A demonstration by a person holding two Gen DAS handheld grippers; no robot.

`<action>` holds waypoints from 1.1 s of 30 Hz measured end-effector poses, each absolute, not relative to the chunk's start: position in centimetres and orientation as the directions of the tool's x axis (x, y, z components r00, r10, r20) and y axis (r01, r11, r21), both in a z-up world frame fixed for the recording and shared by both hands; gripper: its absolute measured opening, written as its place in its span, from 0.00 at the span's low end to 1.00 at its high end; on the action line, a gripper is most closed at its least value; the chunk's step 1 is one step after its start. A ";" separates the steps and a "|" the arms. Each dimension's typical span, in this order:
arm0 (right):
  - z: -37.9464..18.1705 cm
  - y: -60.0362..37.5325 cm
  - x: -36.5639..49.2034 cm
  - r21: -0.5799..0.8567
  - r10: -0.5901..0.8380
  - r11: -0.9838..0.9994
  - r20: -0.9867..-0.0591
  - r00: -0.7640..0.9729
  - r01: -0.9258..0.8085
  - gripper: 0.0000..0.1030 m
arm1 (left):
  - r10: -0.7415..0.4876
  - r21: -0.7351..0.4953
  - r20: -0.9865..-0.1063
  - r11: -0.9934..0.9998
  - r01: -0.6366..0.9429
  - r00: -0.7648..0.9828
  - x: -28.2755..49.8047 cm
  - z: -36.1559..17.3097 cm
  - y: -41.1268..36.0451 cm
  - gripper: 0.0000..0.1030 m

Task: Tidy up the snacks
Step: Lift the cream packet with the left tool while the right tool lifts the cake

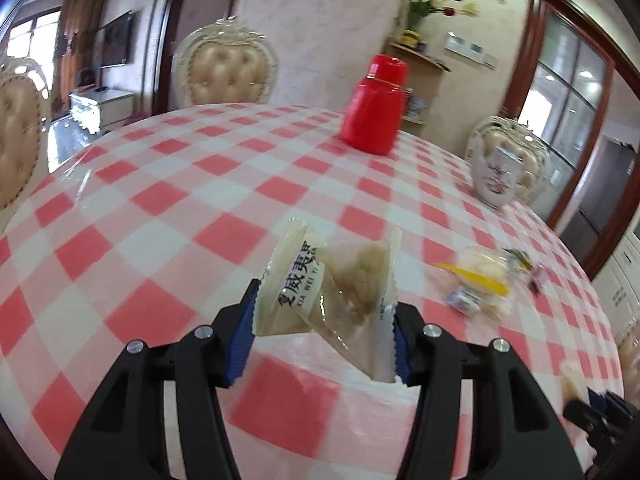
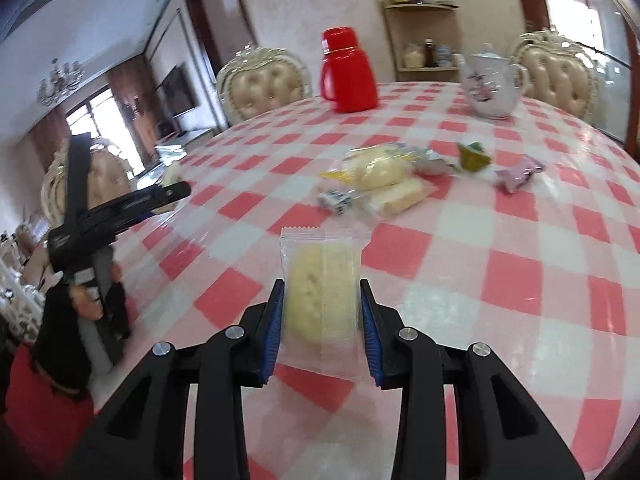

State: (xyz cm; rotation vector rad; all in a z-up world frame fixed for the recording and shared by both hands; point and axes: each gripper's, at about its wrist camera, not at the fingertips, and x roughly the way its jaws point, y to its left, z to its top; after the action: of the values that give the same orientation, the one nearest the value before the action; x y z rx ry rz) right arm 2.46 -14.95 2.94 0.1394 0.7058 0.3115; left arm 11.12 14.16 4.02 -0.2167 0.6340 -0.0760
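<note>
My left gripper (image 1: pixel 324 312) is shut on a clear snack packet with black Chinese lettering (image 1: pixel 320 292), held above the checked tablecloth. My right gripper (image 2: pixel 322 308) is shut on a clear-wrapped round pale cake (image 2: pixel 322 300), its blue pads pressing both sides. A heap of wrapped snacks (image 2: pixel 380 180) lies on the table beyond the right gripper: pale buns, a blue-and-white sweet, a green packet (image 2: pixel 474 156) and a pink packet (image 2: pixel 518 174). The same heap (image 1: pixel 484 280) shows blurred to the right in the left wrist view. The left gripper's body (image 2: pixel 120 204) and the hand holding it appear at the left of the right wrist view.
A red thermos jug (image 2: pixel 348 72) and a white flowered teapot (image 2: pixel 492 84) stand at the far side of the round table (image 2: pixel 520 280). Padded cream chairs (image 2: pixel 264 80) ring the table. A corner shelf with jars is behind.
</note>
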 end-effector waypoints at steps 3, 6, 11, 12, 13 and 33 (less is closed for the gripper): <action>2.3 -15.9 3.2 0.238 0.302 0.952 -0.635 0.711 -0.192 0.34 | -0.147 -0.216 -0.591 0.976 0.020 0.793 9.7 3.9 11.1 0.54; 2.1 -16.8 3.4 0.237 0.278 0.958 -0.641 0.716 -0.160 0.34 | -0.179 -0.208 -0.602 0.976 0.064 0.778 8.0 3.5 7.5 0.54; 1.5 -18.4 3.9 0.259 0.255 0.960 -0.649 0.717 -0.107 0.34 | -0.164 -0.148 -0.617 0.985 0.091 0.769 5.8 3.4 2.4 0.54; 1.5 -18.9 3.9 0.270 0.254 0.958 -0.646 0.720 -0.095 0.34 | -0.164 -0.152 -0.627 0.985 0.086 0.761 5.3 3.3 1.4 0.54; 1.5 -19.4 3.9 0.278 0.250 0.957 -0.646 0.721 -0.082 0.34 | -0.167 -0.155 -0.635 0.984 0.088 0.754 4.9 3.1 0.7 0.54; 2.2 -22.8 -5.2 0.319 0.258 0.945 -0.601 0.756 -0.069 0.34 | -0.150 -0.099 -0.650 0.989 0.113 0.745 -2.2 4.6 -3.9 0.54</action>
State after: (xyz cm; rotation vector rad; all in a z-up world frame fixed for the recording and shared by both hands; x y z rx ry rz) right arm -5.15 -22.83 2.24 0.2872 0.6929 0.1811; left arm -2.16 -3.93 4.62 -0.0546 0.7156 -0.1443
